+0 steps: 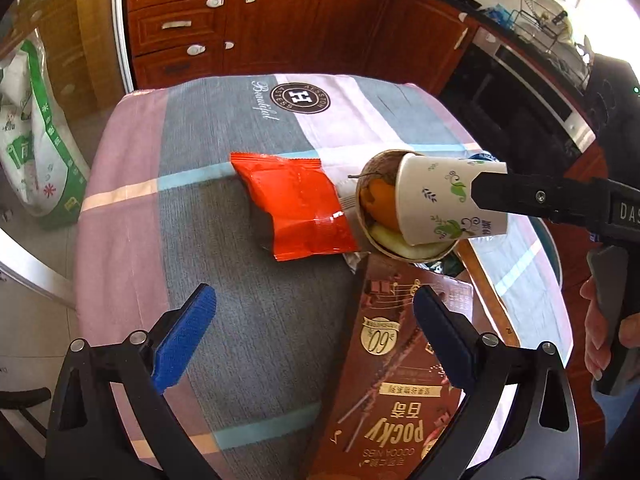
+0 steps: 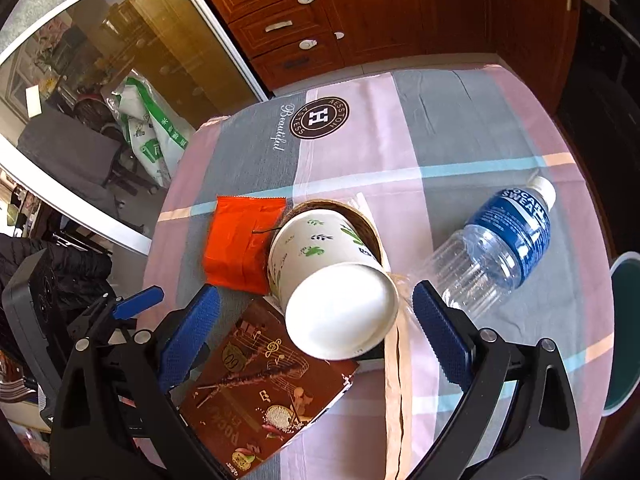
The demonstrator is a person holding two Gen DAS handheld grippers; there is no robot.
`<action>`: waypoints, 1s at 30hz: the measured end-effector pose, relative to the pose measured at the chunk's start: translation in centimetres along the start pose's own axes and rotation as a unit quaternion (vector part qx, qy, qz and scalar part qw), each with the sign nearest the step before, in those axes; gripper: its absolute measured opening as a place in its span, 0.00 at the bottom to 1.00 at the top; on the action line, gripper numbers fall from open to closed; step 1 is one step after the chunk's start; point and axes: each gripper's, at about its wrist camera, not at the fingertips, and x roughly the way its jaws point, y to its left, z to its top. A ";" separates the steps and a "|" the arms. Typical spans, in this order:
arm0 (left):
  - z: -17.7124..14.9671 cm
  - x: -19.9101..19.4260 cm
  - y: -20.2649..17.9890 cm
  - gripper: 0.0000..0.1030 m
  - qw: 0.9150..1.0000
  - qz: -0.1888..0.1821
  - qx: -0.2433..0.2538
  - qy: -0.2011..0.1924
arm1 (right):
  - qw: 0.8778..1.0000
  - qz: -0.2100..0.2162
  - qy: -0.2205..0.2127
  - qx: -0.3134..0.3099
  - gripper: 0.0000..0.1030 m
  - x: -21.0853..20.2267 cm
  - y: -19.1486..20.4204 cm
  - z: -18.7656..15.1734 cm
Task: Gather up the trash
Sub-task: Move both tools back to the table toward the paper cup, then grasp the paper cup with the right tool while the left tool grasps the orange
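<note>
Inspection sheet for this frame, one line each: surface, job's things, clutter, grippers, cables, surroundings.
Surface: table under a striped pink-grey cloth.
Job's things: paper cup lying tipped into a bowl of fruit scraps; red snack bag beside it; Pocky box near the edge; plastic bottle on its side.
Clutter: nothing seen.
Grippers: left gripper open over the cloth; right gripper open around the cup's base.
Cables: nothing seen.
Surroundings: wooden cabinets, green-white sack, bin.

black left gripper (image 1: 314, 330) frame, blue ribbed pads (image 1: 184, 338), silver screws
</note>
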 end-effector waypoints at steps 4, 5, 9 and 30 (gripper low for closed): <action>0.2 0.8 1.1 0.96 1.000 -0.009 -0.013 0.005 | 1.000 -0.012 -0.004 -0.018 0.86 0.9 0.7 0.2; 0.3 1.0 1.2 0.96 1.000 -0.009 -0.014 0.005 | 1.000 -0.015 -0.006 -0.022 0.82 0.9 0.8 0.2; 0.3 1.4 1.2 0.96 1.000 -0.013 -0.011 0.007 | 0.999 -0.024 -0.003 -0.033 0.60 1.3 1.0 -0.1; 3.6 2.7 -2.0 0.73 0.999 -0.015 0.031 -0.018 | 0.997 -0.020 -0.080 0.004 0.50 -4.8 -2.0 0.5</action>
